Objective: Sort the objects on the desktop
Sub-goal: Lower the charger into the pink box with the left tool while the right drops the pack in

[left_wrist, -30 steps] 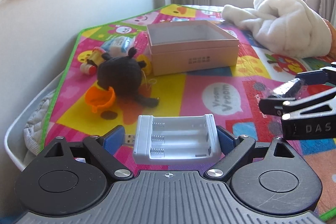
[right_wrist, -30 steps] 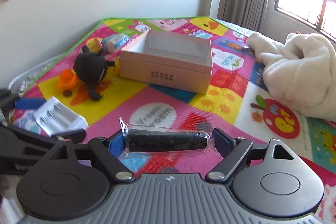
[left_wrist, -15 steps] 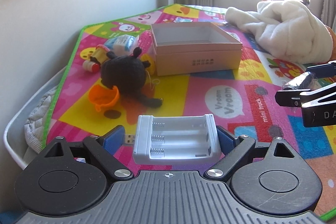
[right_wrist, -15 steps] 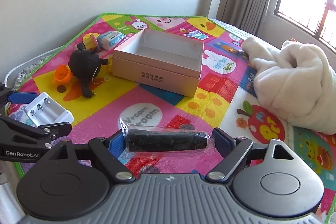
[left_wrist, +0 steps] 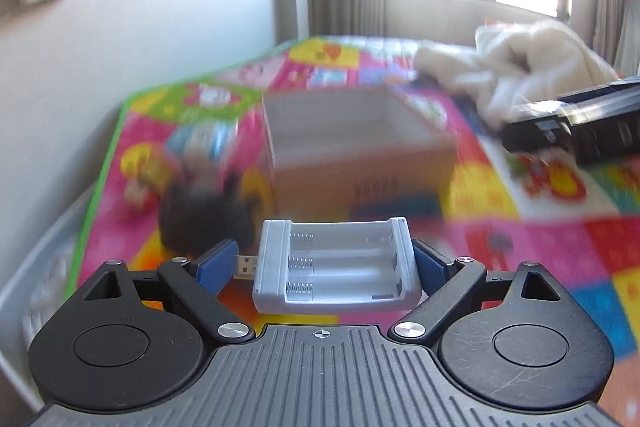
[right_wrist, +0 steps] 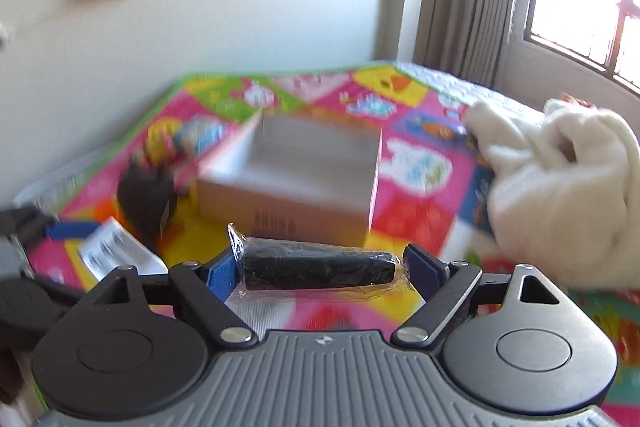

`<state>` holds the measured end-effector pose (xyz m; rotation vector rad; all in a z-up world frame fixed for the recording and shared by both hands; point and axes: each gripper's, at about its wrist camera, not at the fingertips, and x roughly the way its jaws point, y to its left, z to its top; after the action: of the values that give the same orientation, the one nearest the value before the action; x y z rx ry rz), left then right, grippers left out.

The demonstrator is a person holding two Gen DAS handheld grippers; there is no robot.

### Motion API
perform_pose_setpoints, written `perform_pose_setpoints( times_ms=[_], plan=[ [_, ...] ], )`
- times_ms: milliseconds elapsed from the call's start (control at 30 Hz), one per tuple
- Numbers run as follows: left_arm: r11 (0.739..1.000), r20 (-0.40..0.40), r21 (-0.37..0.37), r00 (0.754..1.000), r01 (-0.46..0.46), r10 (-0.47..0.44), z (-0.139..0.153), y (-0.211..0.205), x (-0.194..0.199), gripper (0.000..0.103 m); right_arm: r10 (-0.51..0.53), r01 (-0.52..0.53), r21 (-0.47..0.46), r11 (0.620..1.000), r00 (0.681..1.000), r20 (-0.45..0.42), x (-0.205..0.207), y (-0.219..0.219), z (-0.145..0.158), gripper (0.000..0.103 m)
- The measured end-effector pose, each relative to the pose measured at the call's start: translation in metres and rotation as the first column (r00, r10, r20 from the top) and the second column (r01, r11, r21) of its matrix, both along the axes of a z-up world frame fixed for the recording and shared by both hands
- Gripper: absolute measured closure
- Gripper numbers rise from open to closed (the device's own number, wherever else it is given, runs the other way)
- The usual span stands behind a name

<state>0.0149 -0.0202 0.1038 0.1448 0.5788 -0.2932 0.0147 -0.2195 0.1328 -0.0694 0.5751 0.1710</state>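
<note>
My left gripper (left_wrist: 326,265) is shut on a white battery charger (left_wrist: 336,267) with a USB plug on its left end, held sideways between the blue pads. My right gripper (right_wrist: 320,263) is shut on a black cylinder in clear plastic wrap (right_wrist: 318,265), also held crosswise. Both hang above the colourful play mat (left_wrist: 520,247). An open, empty cardboard box (left_wrist: 352,143) (right_wrist: 304,171) stands on the mat ahead of both grippers. In the right wrist view the left gripper with the charger (right_wrist: 116,255) shows at the lower left. The right gripper's fingers (left_wrist: 576,131) show at the right of the left wrist view.
A black plush toy (right_wrist: 148,191) (left_wrist: 200,215), an orange cup and small packets lie left of the box near the wall. A white fleece blanket (right_wrist: 560,187) is heaped at the right. A window and curtain stand behind.
Both grippers have risen and moved forward toward the box, each keeping its object. The box looks nearer and the background is now blurred by motion.
</note>
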Motion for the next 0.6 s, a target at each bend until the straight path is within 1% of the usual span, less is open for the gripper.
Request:
perform_pose_setpoints(
  times_ms=[33,100,133,167,200,233,300,367,467,533,567,600],
  plan=[
    [1.0,0.045,0.001,0.999,-0.003,0.003,0.011,-0.005,0.013,0.009,0.01,-0.011,0.021,1.0,1.0,0.026,0.016,-0.001,0.012,0.018],
    [1.0,0.153,0.022,0.988,0.001,-0.004,0.031,-0.022,0.043,0.008,-0.002,-0.002,0.052,0.999,0.997,0.074,0.055,0.001,0.033,0.017],
    [0.998,0.173,0.064,0.985,0.009,-0.02,0.036,-0.031,0.058,0.008,-0.008,0.002,0.068,0.998,0.996,0.087,0.074,0.001,0.04,0.016],
    [0.994,0.169,0.11,0.985,0.02,-0.039,0.038,-0.038,0.07,0.008,-0.017,0.01,0.082,0.997,0.996,0.086,0.093,0.002,0.047,0.015],
    [0.991,0.169,0.132,0.985,0.02,-0.043,0.039,-0.039,0.076,0.008,-0.025,0.017,0.094,0.995,0.996,0.085,0.106,0.003,0.05,0.014],
    [0.992,0.174,0.128,0.984,0.003,-0.025,0.039,-0.035,0.076,0.006,-0.024,0.016,0.099,0.995,0.996,0.089,0.116,0.004,0.052,0.014],
    [0.996,0.157,0.076,0.987,-0.037,0.024,0.036,-0.017,0.069,0.003,-0.008,0.0,0.088,0.996,0.996,0.091,0.128,0.007,0.046,0.013],
    [0.995,0.11,0.037,0.99,-0.091,0.087,0.027,0.0,0.061,0.002,0.0,-0.005,0.092,0.996,0.999,0.054,0.138,0.014,0.029,0.013],
    [0.987,0.049,0.022,0.986,-0.158,0.157,0.009,0.021,0.047,0.001,0.021,-0.009,0.166,0.986,0.997,-0.072,0.154,0.028,-0.014,0.013],
    [0.981,0.027,0.019,0.981,-0.192,0.191,-0.003,0.034,0.033,0.001,0.048,-0.012,0.23,0.973,0.987,-0.152,0.159,0.043,-0.045,0.018],
    [0.977,0.023,0.019,0.977,-0.212,0.212,-0.008,0.04,0.026,0.001,0.072,-0.023,0.252,0.967,0.98,-0.185,0.16,0.054,-0.06,0.023],
    [0.973,0.017,0.013,0.973,-0.232,0.232,-0.012,0.047,0.02,0.001,0.098,-0.037,0.273,0.961,0.972,-0.214,0.162,0.064,-0.073,0.025]
  ],
)
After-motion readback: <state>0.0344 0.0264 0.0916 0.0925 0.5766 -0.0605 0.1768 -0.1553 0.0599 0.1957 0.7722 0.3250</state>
